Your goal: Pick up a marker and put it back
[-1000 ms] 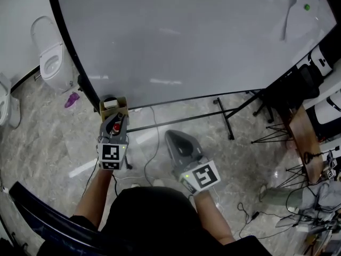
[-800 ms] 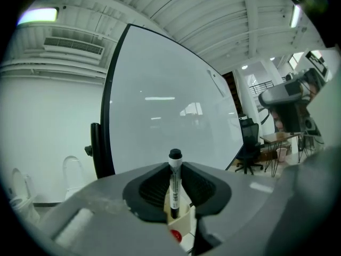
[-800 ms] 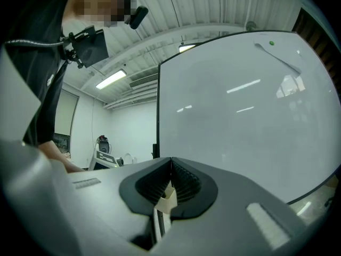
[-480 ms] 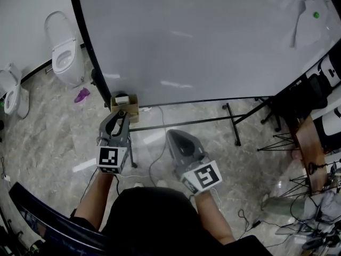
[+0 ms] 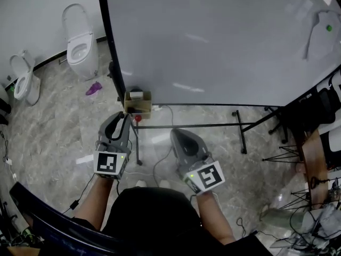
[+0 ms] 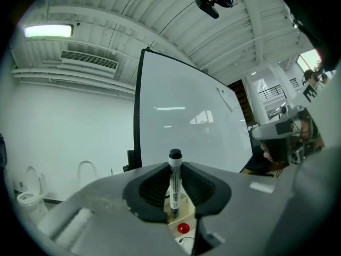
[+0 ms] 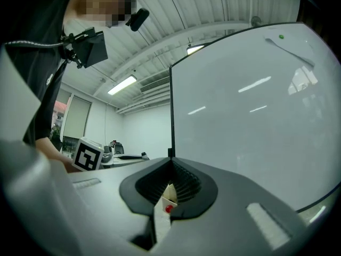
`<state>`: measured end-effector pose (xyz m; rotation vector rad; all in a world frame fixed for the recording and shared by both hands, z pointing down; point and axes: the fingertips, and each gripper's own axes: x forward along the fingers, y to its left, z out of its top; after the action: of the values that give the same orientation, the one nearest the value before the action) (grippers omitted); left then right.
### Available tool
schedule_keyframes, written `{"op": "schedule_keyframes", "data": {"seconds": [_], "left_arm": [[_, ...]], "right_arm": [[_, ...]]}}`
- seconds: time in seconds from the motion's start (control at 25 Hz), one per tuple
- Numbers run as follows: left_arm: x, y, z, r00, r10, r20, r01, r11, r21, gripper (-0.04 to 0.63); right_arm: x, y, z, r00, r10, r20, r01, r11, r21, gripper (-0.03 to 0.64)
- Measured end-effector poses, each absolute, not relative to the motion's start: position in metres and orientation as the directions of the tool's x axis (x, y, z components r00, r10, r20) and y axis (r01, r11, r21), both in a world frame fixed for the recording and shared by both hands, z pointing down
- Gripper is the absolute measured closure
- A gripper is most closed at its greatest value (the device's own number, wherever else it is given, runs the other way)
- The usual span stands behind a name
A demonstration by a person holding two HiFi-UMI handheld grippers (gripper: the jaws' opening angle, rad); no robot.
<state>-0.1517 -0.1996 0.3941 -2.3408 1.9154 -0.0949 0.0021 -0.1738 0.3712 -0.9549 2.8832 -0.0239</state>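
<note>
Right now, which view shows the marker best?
The left gripper view: the marker stands upright, black cap up, clamped between the jaws of the left gripper. The head view shows only that gripper from above, with the marker too small to make out. The right gripper view does not show it.

The grey right claw [image 7: 170,164] points level, its dark ribbed pads [image 7: 187,185] curving in until their tips meet. Through the gap below them shows a small cream box [image 7: 172,192] with a red ball [image 7: 169,208]. A black-framed whiteboard [image 7: 256,116] fills the right half. At the left sits a black-and-white marker cube [image 7: 87,154], below a person's dark sleeve [image 7: 32,63]. Strip lights [image 7: 122,84] cross the ceiling.
</note>
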Motion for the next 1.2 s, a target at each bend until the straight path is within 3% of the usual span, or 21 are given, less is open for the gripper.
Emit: {"op": "schedule_keyframes", "data": {"seconds": [1.2], "left_arm": [[-0.19,-0.133,0.371,0.125,-0.99,-0.068,-0.989,-0.119,-0.089,0.523]], "right_arm": [[-0.026,-0.16,0.355,-0.805,-0.582,-0.114,-0.583,0.812,-0.026,0.607]]}}
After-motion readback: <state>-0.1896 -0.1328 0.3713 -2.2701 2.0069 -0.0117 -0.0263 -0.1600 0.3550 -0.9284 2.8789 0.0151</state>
